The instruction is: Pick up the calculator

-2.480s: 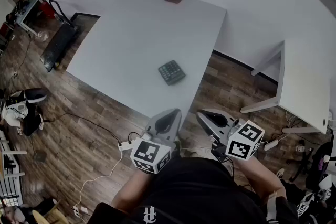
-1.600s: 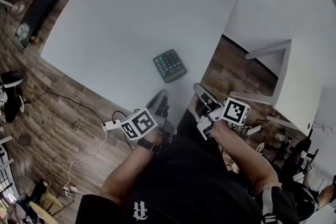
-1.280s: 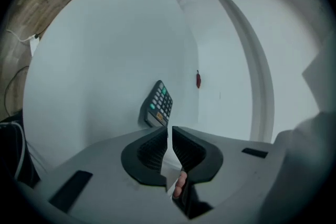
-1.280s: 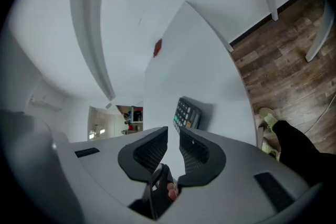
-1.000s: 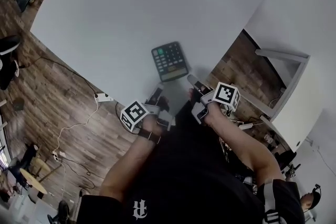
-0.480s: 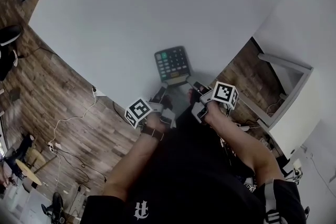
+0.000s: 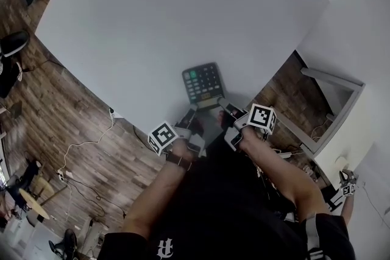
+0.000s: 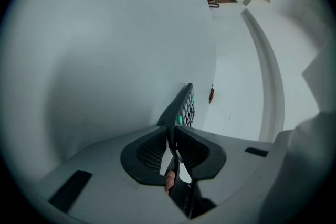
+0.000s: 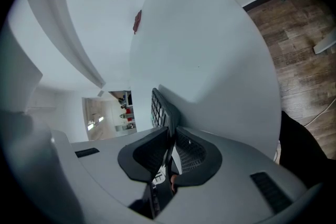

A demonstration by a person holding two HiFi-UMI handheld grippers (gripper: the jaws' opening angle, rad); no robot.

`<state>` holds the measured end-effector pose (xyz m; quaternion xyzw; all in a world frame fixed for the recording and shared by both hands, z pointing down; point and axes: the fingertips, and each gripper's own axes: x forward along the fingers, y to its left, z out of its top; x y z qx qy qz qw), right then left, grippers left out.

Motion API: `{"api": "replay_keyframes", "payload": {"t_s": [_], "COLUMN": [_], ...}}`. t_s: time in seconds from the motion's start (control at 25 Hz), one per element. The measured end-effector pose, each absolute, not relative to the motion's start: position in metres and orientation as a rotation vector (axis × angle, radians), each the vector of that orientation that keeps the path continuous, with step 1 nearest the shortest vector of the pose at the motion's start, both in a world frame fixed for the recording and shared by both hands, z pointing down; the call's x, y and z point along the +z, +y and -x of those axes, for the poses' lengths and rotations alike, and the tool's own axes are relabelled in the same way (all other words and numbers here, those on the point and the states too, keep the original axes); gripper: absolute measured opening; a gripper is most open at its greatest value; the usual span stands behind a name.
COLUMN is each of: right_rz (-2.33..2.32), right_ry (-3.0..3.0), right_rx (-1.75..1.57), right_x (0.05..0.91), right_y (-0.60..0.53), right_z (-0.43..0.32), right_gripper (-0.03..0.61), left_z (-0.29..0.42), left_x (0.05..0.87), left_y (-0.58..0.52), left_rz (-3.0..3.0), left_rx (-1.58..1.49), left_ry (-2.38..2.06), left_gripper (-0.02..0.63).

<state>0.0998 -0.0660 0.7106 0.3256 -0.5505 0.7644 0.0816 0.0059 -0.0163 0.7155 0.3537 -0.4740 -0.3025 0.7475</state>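
Observation:
A dark calculator (image 7: 203,83) with green keys lies near the front edge of the white table (image 7: 152,27). My left gripper (image 7: 189,114) is at its near left corner and my right gripper (image 7: 225,108) at its near right corner. In the left gripper view the jaws (image 8: 169,136) are shut on the calculator's (image 8: 184,106) thin near edge, seen edge-on. The right gripper view shows the same: the right gripper (image 9: 170,139) is shut on the calculator (image 9: 159,106). Whether its far end rests on the table I cannot tell.
A small red object (image 8: 211,94) lies at the table's far side, also in the right gripper view (image 9: 137,21). Wooden floor with cables (image 7: 91,143) lies left of the table. A second white table (image 7: 344,112) stands to the right.
Both grippers moved forward from below the table edge to the calculator's near edge and now clamp it. The head camera has come closer over the table.

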Motion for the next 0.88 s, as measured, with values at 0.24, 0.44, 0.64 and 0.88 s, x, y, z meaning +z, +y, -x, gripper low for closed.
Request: {"api": "replay_keyframes", "payload": {"t_s": [0.24, 0.44, 0.64, 0.88], "right_rz": [-0.978, -1.005, -1.022, -1.034], "right_ry": [-1.701, -1.759, -1.796, -1.879], "right_rx": [2.289, 2.303, 2.303, 2.285], "right_x": [0.700, 0.687, 0.675, 0.661], "right_y": [-0.065, -0.061, -0.059, -0.060], "right_z": [-0.094, -0.089, -0.080, -0.064], "right_gripper": [0.058, 0.058, 0.058, 0.059], "left_z": [0.001, 0.008, 0.019, 0.034], "left_x": [0.706, 0.692, 0.681, 0.669], "left_y": [-0.019, -0.019, -0.020, -0.023], "left_rz": [-0.809, -0.853, -0.897, -0.955], "left_rx": [-0.656, -0.637, -0.613, -0.600], "left_ry": [-1.027, -1.013, -1.002, -0.982], "left_gripper": [0.061, 0.061, 0.061, 0.061]}}
